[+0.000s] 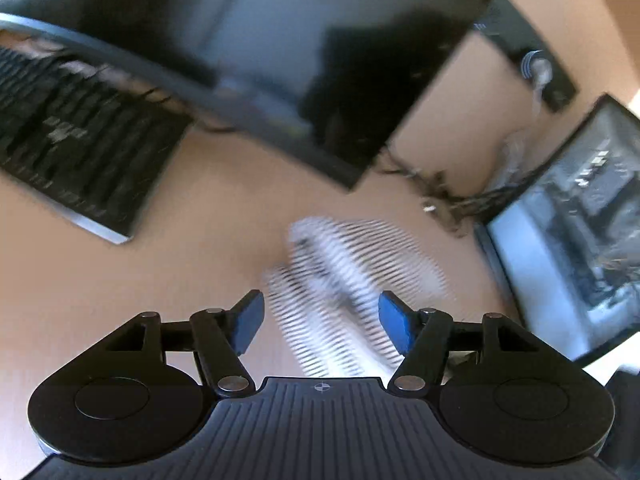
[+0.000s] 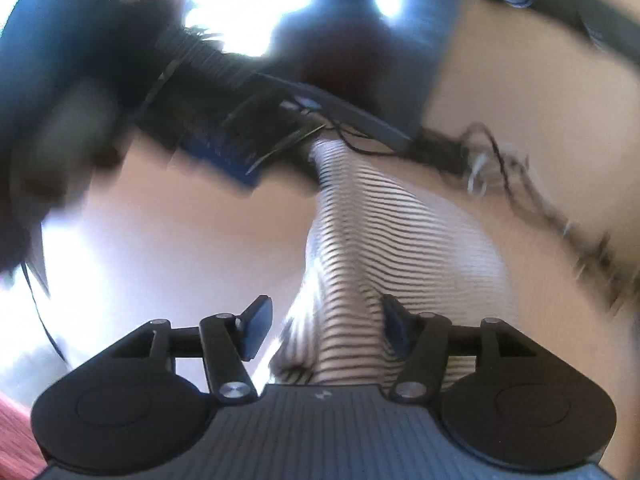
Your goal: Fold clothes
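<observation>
— Striped garment [image 1: 352, 280], black-and-white, lies crumpled on the tan surface [image 1: 180, 264], right ahead of the left gripper [image 1: 321, 318]. See it?

— Yes, though it's blurred. From the right wrist view the same cloth [image 2: 380, 240] runs as a long bunched strip away from the right gripper [image 2: 326, 330] toward the dark clutter at the back.

— Are the left fingers [image 1: 250, 320] on it?

— No. They stand well apart, blue pads facing each other, and the cloth shows in the gap between them, but neither pad presses on it.

— And the right ones?

— Same story: the right fingers [image 2: 256, 326] are spread, with the striped fabric beyond and below the gap. The far pad sits against the stripes in the picture, yet I cannot tell whether it touches; nothing looks pinched.

— What else is on the surface?

— A dark keyboard [image 1: 68, 140] off to the left in the left wrist view, a big dark monitor [image 1: 288, 48] tilted across the top, and a second screen [image 1: 568, 232] at the right edge. Between the two screens there's a tangle of cables [image 1: 444, 192]

— In the other view?

— Mostly smear: dark shapes upper left, bright glare at the top, and cables [image 2: 500, 164] trailing off to the right. A strip of something reddish [image 2: 16, 440] shows in the bottom left corner, too blurred to name
</observation>
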The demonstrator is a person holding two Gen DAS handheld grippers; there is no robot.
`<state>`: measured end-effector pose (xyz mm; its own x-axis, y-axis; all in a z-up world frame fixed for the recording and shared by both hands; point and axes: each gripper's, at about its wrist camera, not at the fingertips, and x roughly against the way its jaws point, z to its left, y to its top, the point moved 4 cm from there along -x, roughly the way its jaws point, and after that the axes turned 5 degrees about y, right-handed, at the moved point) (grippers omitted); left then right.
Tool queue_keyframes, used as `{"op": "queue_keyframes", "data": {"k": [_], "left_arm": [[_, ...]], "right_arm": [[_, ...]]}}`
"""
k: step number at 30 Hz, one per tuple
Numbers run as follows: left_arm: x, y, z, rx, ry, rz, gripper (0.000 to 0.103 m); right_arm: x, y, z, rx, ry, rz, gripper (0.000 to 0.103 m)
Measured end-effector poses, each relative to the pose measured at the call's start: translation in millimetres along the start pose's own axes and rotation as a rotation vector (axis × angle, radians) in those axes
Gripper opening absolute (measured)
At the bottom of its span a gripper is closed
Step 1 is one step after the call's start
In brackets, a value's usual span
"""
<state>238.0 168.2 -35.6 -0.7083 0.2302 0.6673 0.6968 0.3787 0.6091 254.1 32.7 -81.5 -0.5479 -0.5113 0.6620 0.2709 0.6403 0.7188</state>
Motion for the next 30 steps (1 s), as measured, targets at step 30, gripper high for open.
{"op": "queue_keyframes", "data": {"k": [30], "left_arm": [[-13.4, 13.9, 33.9, -0.099, 0.066, -0.040, 0.073]], "right_arm": [[43.8, 11.9, -128.1, -0.314, 0.048, -0.104, 0.080]]}}
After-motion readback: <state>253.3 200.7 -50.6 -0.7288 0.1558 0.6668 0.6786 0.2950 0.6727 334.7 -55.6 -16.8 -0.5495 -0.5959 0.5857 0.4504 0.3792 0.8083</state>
